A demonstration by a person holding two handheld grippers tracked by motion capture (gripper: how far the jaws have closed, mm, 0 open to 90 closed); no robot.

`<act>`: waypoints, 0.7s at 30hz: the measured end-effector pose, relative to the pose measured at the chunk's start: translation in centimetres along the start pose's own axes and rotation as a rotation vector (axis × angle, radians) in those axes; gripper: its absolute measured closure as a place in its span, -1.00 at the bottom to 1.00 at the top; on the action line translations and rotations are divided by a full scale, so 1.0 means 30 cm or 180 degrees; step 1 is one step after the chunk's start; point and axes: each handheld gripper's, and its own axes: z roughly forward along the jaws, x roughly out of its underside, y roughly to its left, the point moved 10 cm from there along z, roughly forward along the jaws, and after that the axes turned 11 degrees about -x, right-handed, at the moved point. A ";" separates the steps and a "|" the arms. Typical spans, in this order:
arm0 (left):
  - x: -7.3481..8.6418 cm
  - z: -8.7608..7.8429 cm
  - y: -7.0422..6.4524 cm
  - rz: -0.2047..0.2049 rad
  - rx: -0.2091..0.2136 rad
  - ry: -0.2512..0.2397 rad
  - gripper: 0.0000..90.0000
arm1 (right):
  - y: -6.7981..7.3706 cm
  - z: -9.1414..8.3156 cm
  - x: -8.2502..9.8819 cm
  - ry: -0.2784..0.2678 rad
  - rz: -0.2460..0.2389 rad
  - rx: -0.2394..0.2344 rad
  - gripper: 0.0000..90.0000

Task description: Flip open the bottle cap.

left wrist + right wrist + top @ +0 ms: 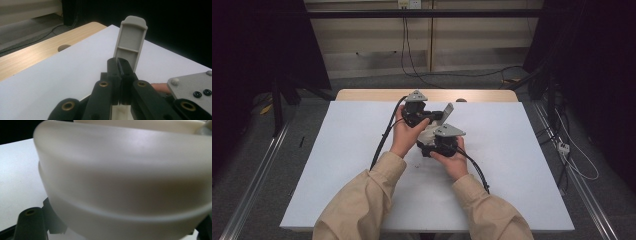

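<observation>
In the high view the person holds both grippers close together at the middle of the white table top [337,165]. My left gripper [432,117] is shut on the lower end of a flat grey plastic flap [447,111]. In the left gripper view that grey flap [130,42] stands up from the closed tips of the left gripper [120,65]. My right gripper [433,145] sits just nearer the person, against a white rounded plastic body [428,134]. That white body [125,177] is very close in the right gripper view, with one black finger [30,222] beside it. The right fingertips are hidden.
A wooden strip [362,95] with a round hole [63,47] runs along the table's far edge. Cables trail from both grippers across the white top [382,140]. Dark stands and floor cables [567,145] lie beyond the table's sides.
</observation>
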 end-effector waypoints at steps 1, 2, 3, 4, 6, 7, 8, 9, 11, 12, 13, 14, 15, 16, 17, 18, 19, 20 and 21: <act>0.001 0.001 0.000 -0.0004 0.0000 0.0003 0.98 | 0.000 0.000 0.000 -0.0001 -0.0001 -0.0002 -0.59; 0.001 0.003 -0.002 -0.0018 0.0005 0.0003 0.99 | 0.000 0.000 0.000 0.0001 0.0000 0.0000 -0.59; 0.001 0.004 -0.002 -0.0014 0.0004 0.0003 0.98 | 0.000 0.000 0.000 0.0000 -0.0004 0.0000 -0.59; 0.001 0.005 -0.003 -0.0018 0.0007 0.0004 0.99 | 0.000 0.000 0.000 0.0002 0.0000 0.0000 -0.59; 0.002 0.008 -0.002 -0.0009 0.0007 0.0004 0.99 | 0.000 0.000 0.000 0.0001 0.0006 -0.0002 -0.59; 0.003 0.010 -0.002 -0.0010 0.0013 0.0011 0.99 | -0.001 0.000 0.000 0.0001 0.0008 -0.0001 -0.59; 0.003 0.012 -0.002 -0.0018 0.0007 0.0005 0.99 | -0.001 0.000 0.000 0.0000 0.0010 -0.0003 -0.59; 0.005 0.013 -0.003 -0.0026 0.0015 0.0014 0.99 | -0.001 -0.001 0.000 -0.0002 0.0010 -0.0004 -0.59; 0.010 0.016 0.001 -0.0001 0.0013 0.0036 0.99 | -0.002 -0.001 0.000 -0.0007 0.0028 -0.0010 -0.59; 0.011 0.018 0.001 -0.0039 0.0008 0.0033 0.99 | -0.003 -0.001 0.000 -0.0010 0.0034 -0.0010 -0.59; 0.012 0.018 0.001 -0.0045 0.0023 0.0041 0.99 | -0.004 -0.002 0.000 -0.0011 0.0042 -0.0014 -0.59; 0.012 0.018 0.002 -0.0031 0.0023 0.0043 0.99 | -0.004 -0.002 0.001 -0.0009 0.0047 -0.0016 -0.59; 0.012 0.018 0.001 -0.0042 0.0021 0.0044 0.99 | -0.005 -0.002 0.001 -0.0009 0.0047 -0.0015 -0.59; 0.012 0.019 0.001 -0.0044 0.0013 0.0038 0.99 | -0.005 -0.002 0.001 -0.0008 0.0045 -0.0015 -0.59; 0.012 0.019 0.001 -0.0044 0.0014 0.0038 0.99 | -0.004 -0.002 0.001 -0.0006 0.0040 -0.0018 -0.59; 0.011 0.018 0.001 -0.0042 0.0016 0.0035 0.99 | -0.004 -0.002 0.001 -0.0005 0.0040 -0.0022 -0.59; 0.009 0.018 0.001 -0.0044 0.0021 0.0024 0.99 | -0.004 -0.002 0.001 -0.0004 0.0034 -0.0024 -0.59; 0.007 0.017 0.002 -0.0028 0.0019 0.0012 1.00 | -0.004 -0.001 0.001 -0.0002 0.0022 -0.0025 -0.59; 0.005 0.018 0.003 -0.0028 0.0024 0.0002 1.00 | -0.003 -0.001 0.001 0.0002 0.0022 -0.0025 -0.59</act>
